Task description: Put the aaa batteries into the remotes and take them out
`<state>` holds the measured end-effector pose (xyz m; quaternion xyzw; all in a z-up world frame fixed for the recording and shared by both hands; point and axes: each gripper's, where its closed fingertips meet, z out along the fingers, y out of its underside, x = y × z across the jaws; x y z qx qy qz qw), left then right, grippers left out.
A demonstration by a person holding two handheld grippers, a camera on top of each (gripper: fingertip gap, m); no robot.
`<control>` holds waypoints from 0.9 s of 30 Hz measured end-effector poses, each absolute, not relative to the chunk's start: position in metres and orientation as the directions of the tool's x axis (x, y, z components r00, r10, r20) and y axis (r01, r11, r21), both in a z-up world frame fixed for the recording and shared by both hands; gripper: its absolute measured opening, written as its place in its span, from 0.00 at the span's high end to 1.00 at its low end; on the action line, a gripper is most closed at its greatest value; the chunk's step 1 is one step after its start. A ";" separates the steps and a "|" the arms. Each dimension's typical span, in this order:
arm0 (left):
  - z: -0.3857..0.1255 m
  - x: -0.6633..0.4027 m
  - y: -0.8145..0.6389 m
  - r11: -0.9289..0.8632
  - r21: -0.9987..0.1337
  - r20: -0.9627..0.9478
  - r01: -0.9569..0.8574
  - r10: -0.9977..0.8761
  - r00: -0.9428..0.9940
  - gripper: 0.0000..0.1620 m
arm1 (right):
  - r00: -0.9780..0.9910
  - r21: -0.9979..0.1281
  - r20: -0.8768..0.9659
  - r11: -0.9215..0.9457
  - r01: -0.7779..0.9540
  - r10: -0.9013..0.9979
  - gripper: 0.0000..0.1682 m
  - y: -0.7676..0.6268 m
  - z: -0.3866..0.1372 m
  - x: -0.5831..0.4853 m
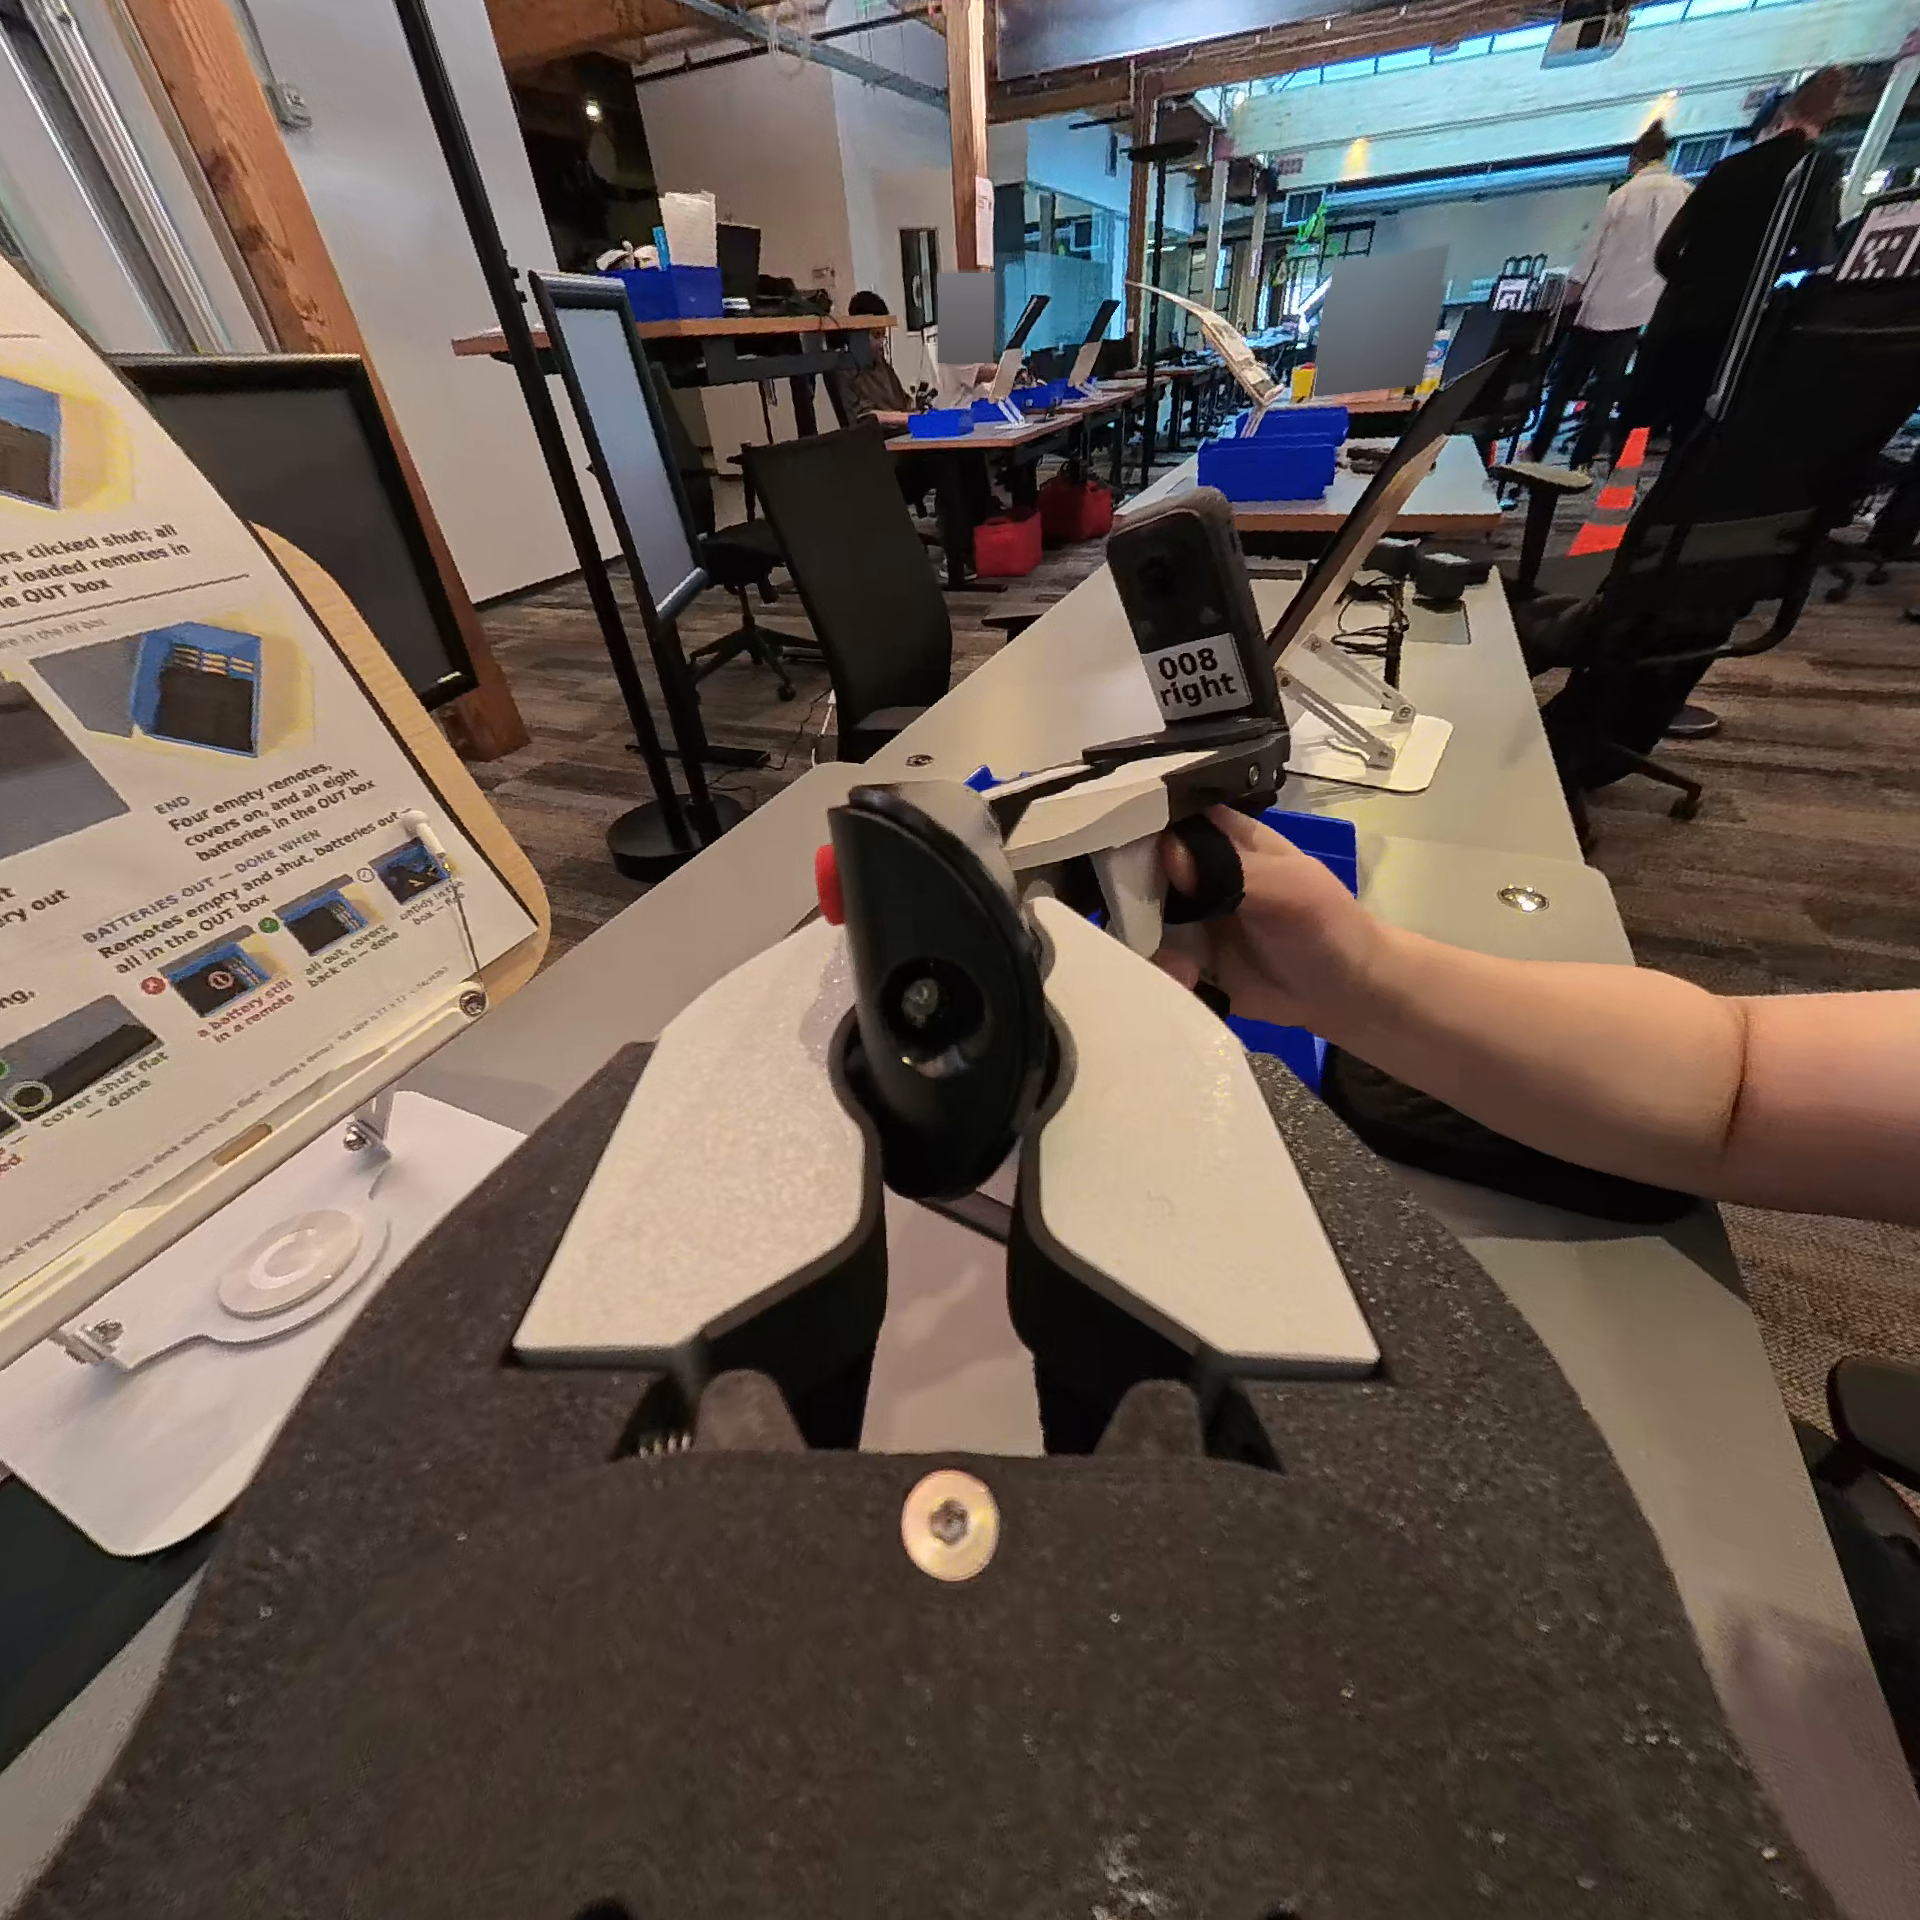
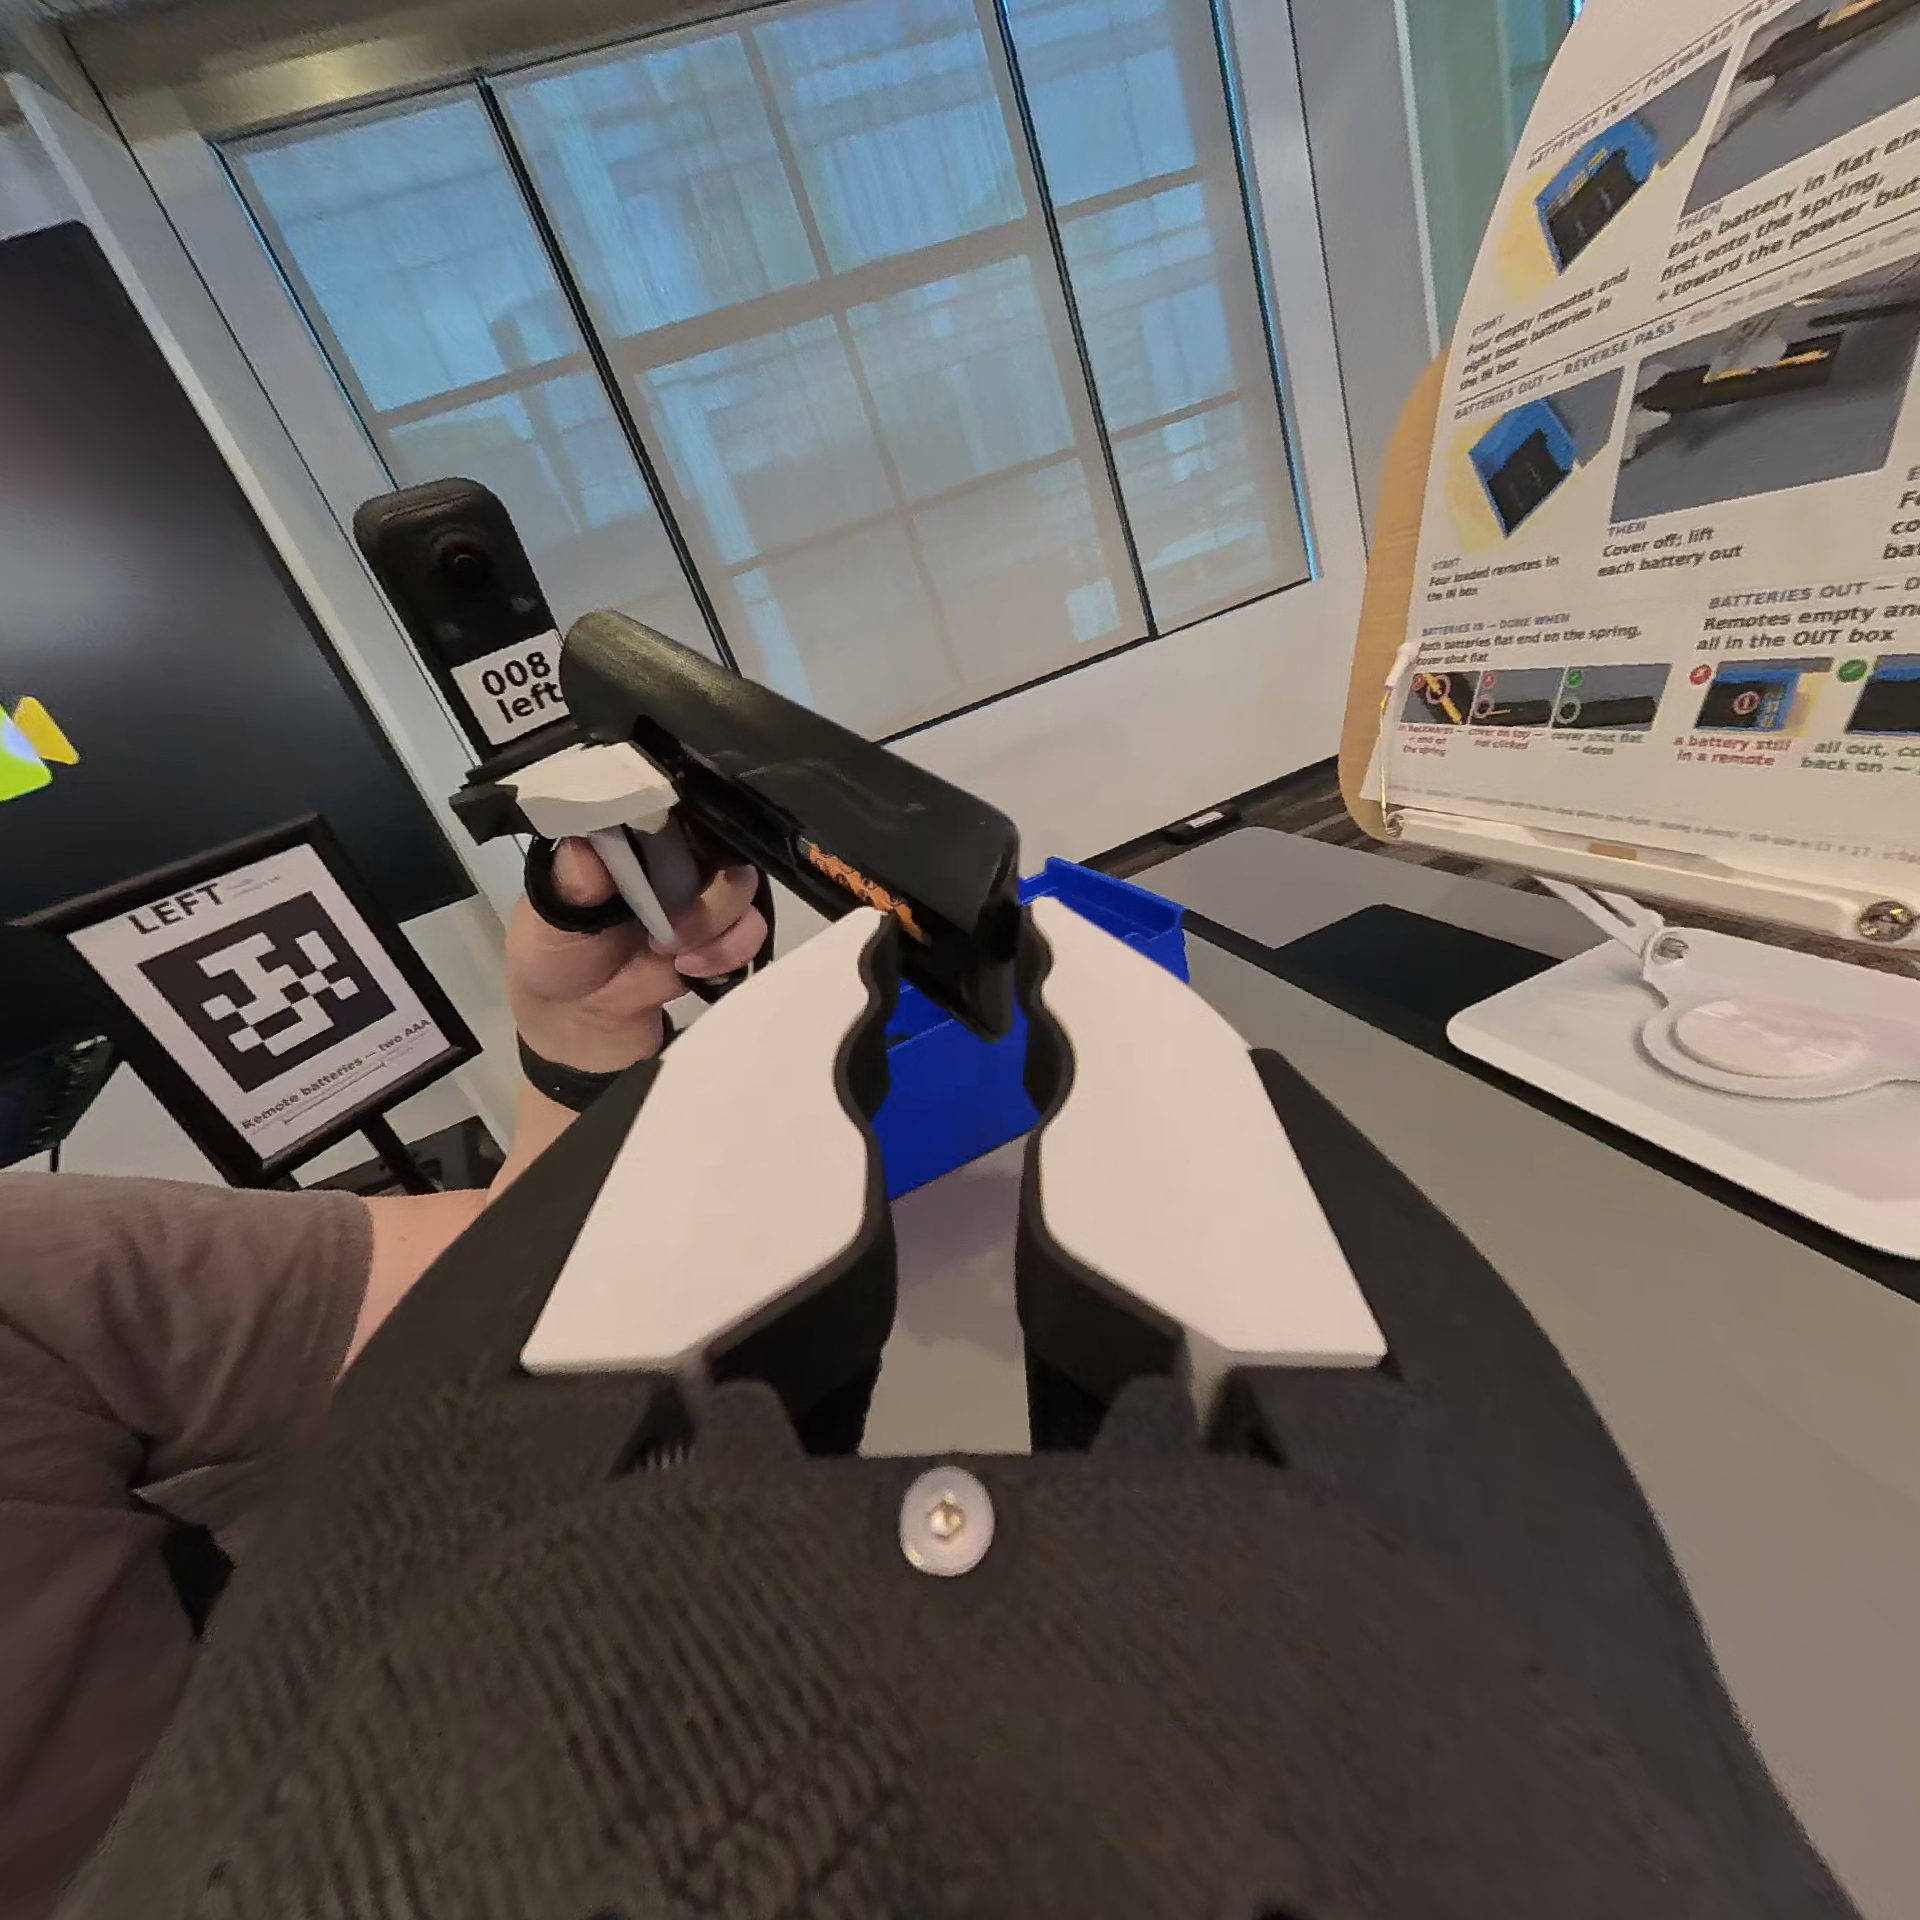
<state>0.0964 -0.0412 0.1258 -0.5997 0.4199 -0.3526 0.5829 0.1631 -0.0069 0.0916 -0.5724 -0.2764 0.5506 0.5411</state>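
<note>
A black remote is held in the air between both grippers. My left gripper is shut on its near end, which faces the camera end-on with a red button on the side. My right gripper is shut on the other end of the remote. An orange-marked battery shows in the remote's open back compartment. The right gripper shows farther off in the left wrist view, held by a hand. The left gripper shows likewise in the right wrist view.
A blue bin stands on the grey table just below the remote; it also shows in the left wrist view. An instruction board on a white stand stands close by. Office chairs and desks lie beyond.
</note>
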 end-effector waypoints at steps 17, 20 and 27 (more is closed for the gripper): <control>0.112 0.106 -0.031 0.002 -0.995 -0.046 -0.102 -0.902 0.429 0.86 | 0.366 -0.922 -0.365 -0.276 -0.273 0.856 0.87 0.008 0.084 0.177; 0.113 0.105 -0.032 0.004 -0.995 -0.046 -0.100 -0.907 0.420 0.86 | 0.337 -0.917 -0.374 -0.292 -0.270 0.864 0.88 0.006 0.085 0.177; 0.115 0.104 -0.032 -0.021 -0.997 -0.009 -0.070 -0.916 0.402 0.86 | 0.334 -0.923 -0.359 -0.278 -0.266 0.872 0.89 0.004 0.087 0.177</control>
